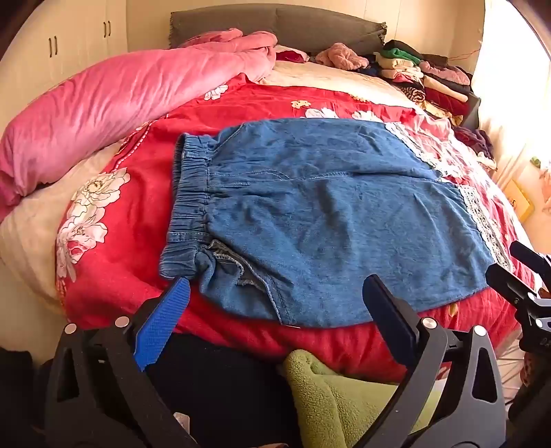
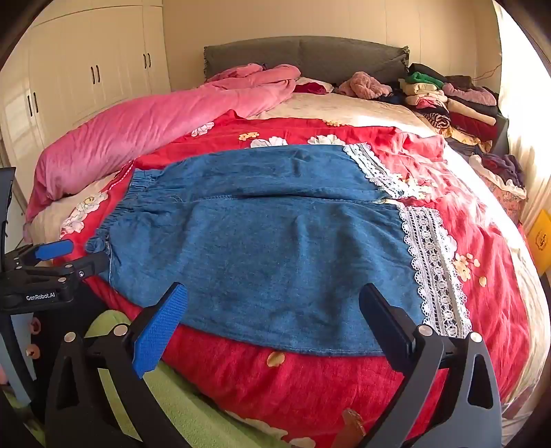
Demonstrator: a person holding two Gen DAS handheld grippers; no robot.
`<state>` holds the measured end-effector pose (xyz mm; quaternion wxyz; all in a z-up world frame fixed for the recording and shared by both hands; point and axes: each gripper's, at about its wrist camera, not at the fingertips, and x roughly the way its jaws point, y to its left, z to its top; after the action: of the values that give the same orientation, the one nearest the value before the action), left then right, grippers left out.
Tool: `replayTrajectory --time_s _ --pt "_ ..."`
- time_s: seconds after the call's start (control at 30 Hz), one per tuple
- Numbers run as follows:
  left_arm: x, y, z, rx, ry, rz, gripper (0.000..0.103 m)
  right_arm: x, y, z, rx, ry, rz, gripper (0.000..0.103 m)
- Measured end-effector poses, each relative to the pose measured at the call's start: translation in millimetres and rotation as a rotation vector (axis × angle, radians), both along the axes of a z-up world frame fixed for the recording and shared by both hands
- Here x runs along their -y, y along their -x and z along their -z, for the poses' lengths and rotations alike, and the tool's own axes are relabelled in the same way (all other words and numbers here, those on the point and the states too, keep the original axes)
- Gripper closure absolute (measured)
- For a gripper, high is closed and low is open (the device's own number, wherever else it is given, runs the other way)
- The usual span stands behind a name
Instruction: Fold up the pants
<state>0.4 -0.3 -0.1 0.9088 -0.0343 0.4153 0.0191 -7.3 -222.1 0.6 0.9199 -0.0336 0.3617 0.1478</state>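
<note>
Left wrist view showed my left gripper (image 1: 275, 303) spread at the pants' (image 1: 310, 220) near edge; my right gripper (image 2: 272, 310) gaped too. Pants lay flat on the bed (image 2: 310, 379).

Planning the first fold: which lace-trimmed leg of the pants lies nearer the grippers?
The lower leg, with the wider-looking lace cuff; the other leg lies beyond the centre seam.

Left wrist view: set low at the near edge of the red floral bedspread (image 1: 113, 268), facing across it toward the grey padded headboard (image 1: 275, 24), close over the elastic waistband end of the blue denim pants (image 1: 310, 220). Right wrist view: same low edge, same heading, further toward the white lace cuffs (image 2: 430, 262). Shared: pants, headboard, pink quilt (image 2: 137, 134), stacked folded clothes (image 2: 454, 103).
</note>
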Motion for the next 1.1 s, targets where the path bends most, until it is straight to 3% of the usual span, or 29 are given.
replayTrajectory --time_s 1.1 --pt "5.0 2.6 -2.6 0.01 0.01 0.016 0.009 -1.8 -0.3 2.4 -0.011 0.01 -0.001 0.004"
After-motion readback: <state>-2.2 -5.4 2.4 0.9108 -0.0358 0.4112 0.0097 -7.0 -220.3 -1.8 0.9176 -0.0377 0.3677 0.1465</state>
